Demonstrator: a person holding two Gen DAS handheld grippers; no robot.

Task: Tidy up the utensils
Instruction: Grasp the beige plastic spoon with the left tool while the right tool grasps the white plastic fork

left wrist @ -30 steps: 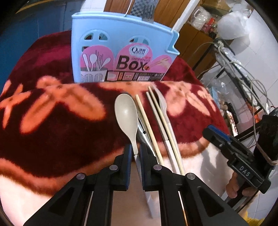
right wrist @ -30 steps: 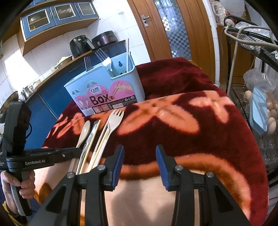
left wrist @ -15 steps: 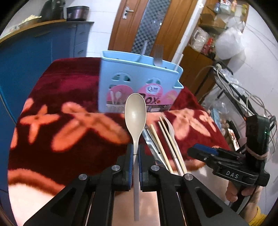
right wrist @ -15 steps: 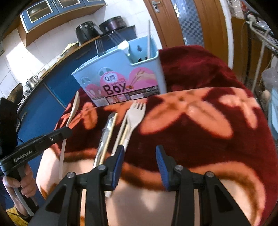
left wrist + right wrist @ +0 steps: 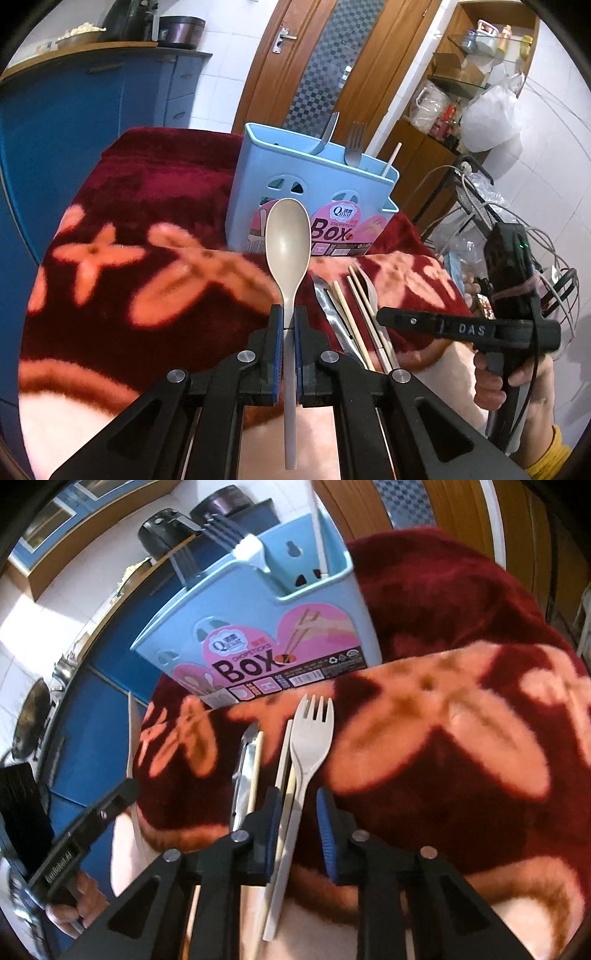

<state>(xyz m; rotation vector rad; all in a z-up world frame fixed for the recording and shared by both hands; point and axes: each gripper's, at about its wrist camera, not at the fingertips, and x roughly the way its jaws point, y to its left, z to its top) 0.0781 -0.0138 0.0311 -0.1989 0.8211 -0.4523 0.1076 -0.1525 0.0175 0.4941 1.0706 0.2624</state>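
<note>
Utensils are on the move, and the big blue holder box (image 5: 314, 206) is where they're headed: it stands upright at the far side of the desk (image 5: 155, 192), on that red flowered blanket, with two metal forks (image 5: 354, 144) and a stick already poking out of its top. A second ago the beige spoon (image 5: 288, 240) was lying flat on the blanket with the rest; now it's up in the air, bowl forward, aimed straight at the front of the box. The left claw (image 5: 289, 317) is clenched on its handle just behind the neck, with the long tail of the handle hanging back between the fingers. That's one piece off the pile and, by my reading, about to be carried over the rim and dropped in.

Over on the other side, the right claw (image 5: 297, 805) has swung in from bare blanket and now sits released, its jaws apart astride the handle of the pale plastic fork (image 5: 310, 738), which lies on the blanket with its tines towards the box. No squeeze yet, so that fork isn't claimed. Just beside it lie the light chopsticks (image 5: 286, 760), touching its handle, and left of those a shiny metal utensil (image 5: 243, 775) with another stick against it. So four or five pieces to go, and the fork looks next in line
</note>
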